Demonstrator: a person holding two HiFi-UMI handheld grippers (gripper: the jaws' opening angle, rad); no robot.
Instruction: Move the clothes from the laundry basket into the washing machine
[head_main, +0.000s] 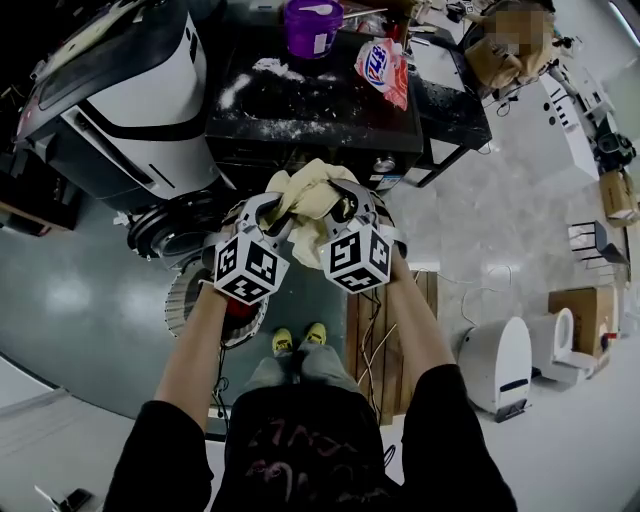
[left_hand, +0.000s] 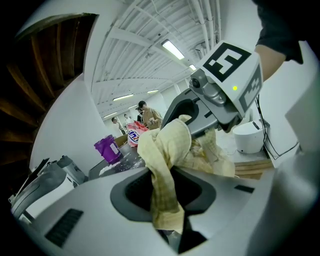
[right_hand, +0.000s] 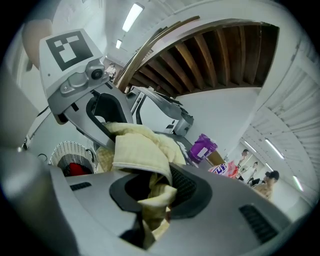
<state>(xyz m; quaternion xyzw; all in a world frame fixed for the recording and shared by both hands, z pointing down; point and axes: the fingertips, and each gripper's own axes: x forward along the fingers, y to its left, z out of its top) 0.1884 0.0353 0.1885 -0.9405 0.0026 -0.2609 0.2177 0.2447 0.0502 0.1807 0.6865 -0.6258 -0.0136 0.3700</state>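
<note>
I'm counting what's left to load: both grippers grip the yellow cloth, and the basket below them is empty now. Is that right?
Not quite. The basket is not empty: the right gripper view shows a red garment lying in it. The rest holds: the left gripper and the right gripper both grip the yellow cloth.

Grey floor (head_main: 80, 310), laundry basket (head_main: 181, 300), washing machine (head_main: 140, 100), wooden pallet (head_main: 362, 345)

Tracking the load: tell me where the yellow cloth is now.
In the head view's centre, the yellow cloth is bunched between the left gripper and right gripper, both clamped on it, right of the washing machine, with the laundry basket lower left.
</note>
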